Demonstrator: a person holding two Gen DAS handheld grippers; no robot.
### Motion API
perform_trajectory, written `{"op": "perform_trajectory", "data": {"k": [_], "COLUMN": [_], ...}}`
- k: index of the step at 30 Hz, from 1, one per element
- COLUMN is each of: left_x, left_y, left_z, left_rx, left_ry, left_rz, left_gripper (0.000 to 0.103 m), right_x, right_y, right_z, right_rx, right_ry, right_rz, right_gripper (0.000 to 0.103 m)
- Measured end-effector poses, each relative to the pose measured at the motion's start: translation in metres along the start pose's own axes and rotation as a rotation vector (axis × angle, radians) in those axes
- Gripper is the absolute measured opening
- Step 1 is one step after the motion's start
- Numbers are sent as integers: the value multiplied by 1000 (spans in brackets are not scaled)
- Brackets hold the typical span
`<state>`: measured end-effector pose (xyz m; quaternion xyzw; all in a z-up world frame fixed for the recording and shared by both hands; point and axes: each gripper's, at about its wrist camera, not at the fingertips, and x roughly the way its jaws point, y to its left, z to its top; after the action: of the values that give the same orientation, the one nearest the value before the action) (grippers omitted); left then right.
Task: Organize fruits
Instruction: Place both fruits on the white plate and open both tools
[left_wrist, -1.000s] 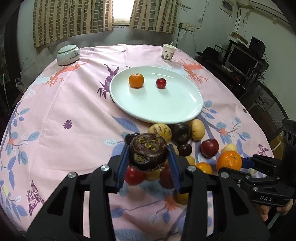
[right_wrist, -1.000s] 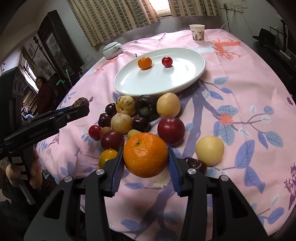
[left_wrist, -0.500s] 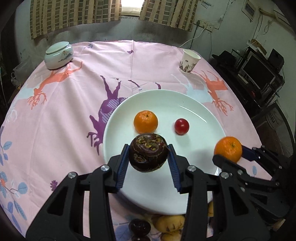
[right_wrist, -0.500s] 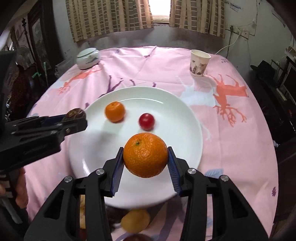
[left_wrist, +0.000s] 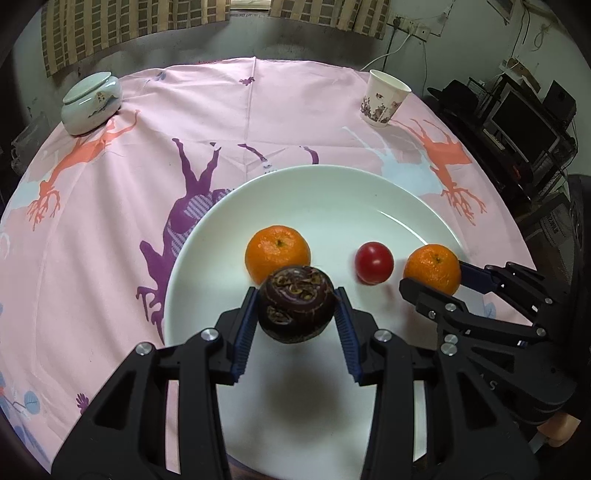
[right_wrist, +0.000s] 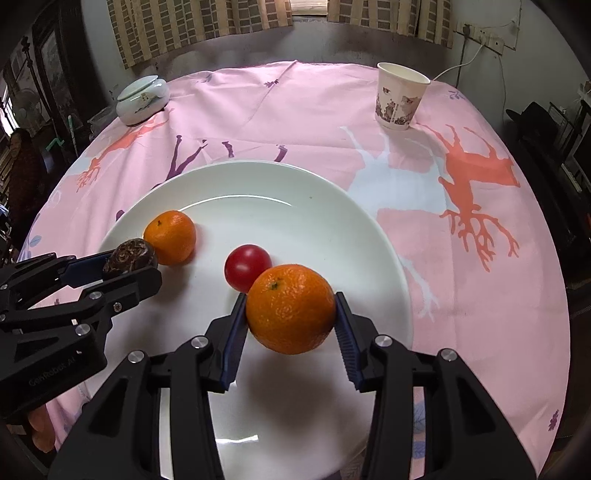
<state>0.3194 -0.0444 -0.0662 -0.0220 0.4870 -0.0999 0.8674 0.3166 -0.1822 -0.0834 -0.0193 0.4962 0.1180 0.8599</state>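
Left tongs (left_wrist: 297, 312) clamp dark purple fruit (left_wrist: 297, 306) over white plate (left_wrist: 332, 192) w/ mandarin (left_wrist: 277, 251) & red fruit (left_wrist: 373, 262); right tongs (left_wrist: 434, 275) grip orange (left_wrist: 432, 267).

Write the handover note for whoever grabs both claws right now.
Left claw: shut on the dark purple fruit, held over the white plate.
Right claw: shut on an orange, also over the plate.
Done: a second orange and a small red fruit lie on the plate.
Left: set both held fruits down on bare plate and release. No other fruit is in view now.
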Motion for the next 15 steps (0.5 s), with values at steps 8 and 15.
{"op": "perform_trajectory", "data": {"k": [8,15], "left_x": [-54,-126], "left_y": [0,10], "left_z": [3,-56], "left_rx": [9,-3], "left_ry": [-116,-188], "left_rz": [5,-52], "left_gripper": [70,75], "right_x": [-40,-99], "right_y": [6,1], "right_z": [-3,-62], "right_rx": [-58,-26], "right_ry": [-87,-67], "right_rz": [-36,-11], "right_gripper": [65,65]}}
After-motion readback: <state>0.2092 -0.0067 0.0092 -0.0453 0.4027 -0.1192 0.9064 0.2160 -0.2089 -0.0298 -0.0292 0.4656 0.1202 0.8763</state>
